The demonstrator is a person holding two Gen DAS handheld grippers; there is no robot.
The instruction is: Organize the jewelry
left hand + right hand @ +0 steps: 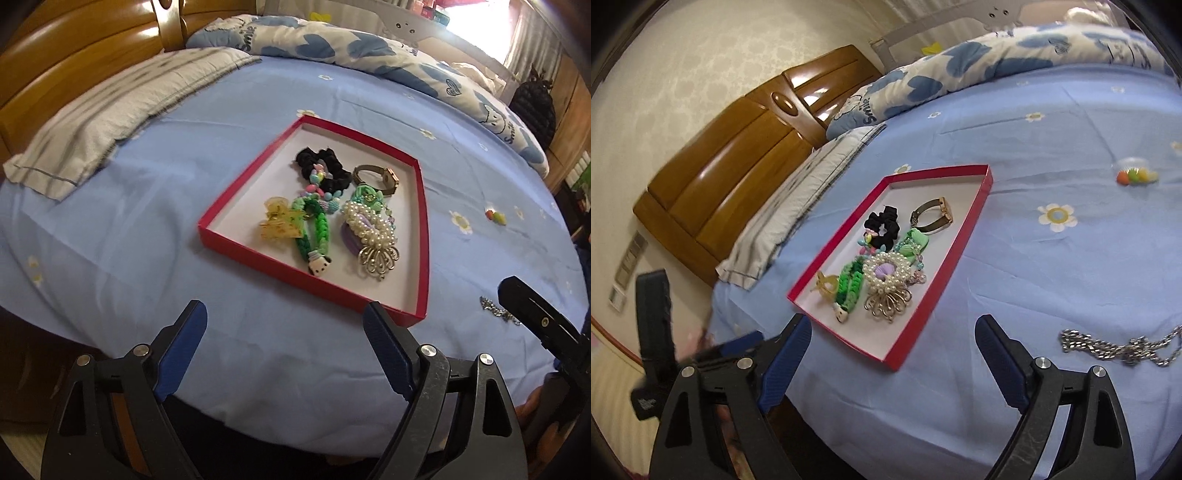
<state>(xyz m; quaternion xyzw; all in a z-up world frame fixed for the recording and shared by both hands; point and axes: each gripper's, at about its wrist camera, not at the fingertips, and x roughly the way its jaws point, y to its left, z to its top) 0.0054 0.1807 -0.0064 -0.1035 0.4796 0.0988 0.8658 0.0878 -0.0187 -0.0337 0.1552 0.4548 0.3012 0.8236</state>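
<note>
Jewelry tray (236, 236) | left tongs (284, 321) agape, empty | right tongs (892, 339) agape, empty

Daylight flares white at the window (517, 22), glare streaks the headboard (738, 177), edges bow strongly, and the pillow (110, 122) looks perhaps motion-blurred.

Blue bed (184, 221): red tray (236, 236), chain (1119, 347), pillow (92, 147).
</note>
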